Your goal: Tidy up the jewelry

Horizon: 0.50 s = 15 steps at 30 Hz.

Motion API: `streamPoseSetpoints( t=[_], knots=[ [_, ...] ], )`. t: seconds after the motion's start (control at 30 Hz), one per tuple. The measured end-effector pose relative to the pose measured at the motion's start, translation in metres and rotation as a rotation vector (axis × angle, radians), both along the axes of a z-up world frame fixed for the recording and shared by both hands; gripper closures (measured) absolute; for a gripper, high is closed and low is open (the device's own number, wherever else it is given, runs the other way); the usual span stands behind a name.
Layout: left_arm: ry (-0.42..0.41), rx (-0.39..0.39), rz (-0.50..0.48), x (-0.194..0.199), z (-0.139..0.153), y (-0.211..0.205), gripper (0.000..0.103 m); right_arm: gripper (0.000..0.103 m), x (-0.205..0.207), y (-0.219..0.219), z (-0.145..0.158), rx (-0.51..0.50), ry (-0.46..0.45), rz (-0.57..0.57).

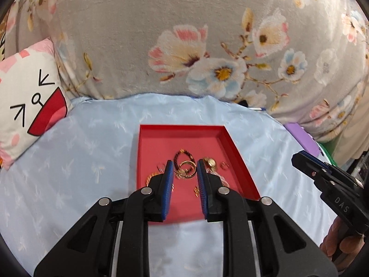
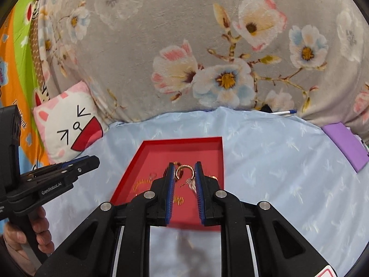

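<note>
A shallow rectangular red tray with low upright walls lies on a pale blue bed sheet woven with a faint sprig pattern. Inside the tray lies loose jewelry: a dark twisted rope ring, a gold hoop, a round gold piece at 3 o'clock from the hoop, and thin gold chain toward the tray's 9 o'clock side. Fine detail of the smaller pieces is blurred.

The left hand-held gripper, black with ribbed blue pads, hangs above the tray with a narrow gap between its jaws; nothing is held. The right hand-held gripper shows the same narrow gap and also holds nothing; the jewelry seen between its fingers lies on the tray floor below.

A plush grey blanket printed with pink, cream and blue flowers rises at 12 o'clock. A soft cartoon-face pillow sits at 9 o'clock. A flat purple block lies at 3 o'clock.

The left wrist view alone shows the right tool from the side at 4 o'clock, lettered "DAS". The right wrist view alone shows the left tool at 8 o'clock gripped by a hand, an orange and green printed cloth, and a white pen.
</note>
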State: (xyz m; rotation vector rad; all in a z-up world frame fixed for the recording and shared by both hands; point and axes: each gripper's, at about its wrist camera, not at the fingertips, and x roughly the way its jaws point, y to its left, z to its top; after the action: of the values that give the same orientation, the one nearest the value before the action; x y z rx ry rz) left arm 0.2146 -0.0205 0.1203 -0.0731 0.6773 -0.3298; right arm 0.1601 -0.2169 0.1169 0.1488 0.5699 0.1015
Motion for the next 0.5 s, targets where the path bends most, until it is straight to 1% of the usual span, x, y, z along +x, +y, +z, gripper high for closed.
streamPoseSetpoints(
  t=[0.13,0.3,0.5],
  knots=[
    [0.015,0.004,0.017,0.041,-0.006,-0.006,0.083,0.087,0.046,0.002,-0.01,0.004,0.034,0.009],
    [0.063,0.032,0.039,0.088,-0.03,-0.015,0.083,0.087,0.1,0.009,-0.035,-0.02,0.088,0.017],
    [0.122,0.045,0.061,0.128,-0.06,-0.017,0.083,0.087,0.14,0.01,-0.07,-0.026,0.15,0.016]
  ],
)
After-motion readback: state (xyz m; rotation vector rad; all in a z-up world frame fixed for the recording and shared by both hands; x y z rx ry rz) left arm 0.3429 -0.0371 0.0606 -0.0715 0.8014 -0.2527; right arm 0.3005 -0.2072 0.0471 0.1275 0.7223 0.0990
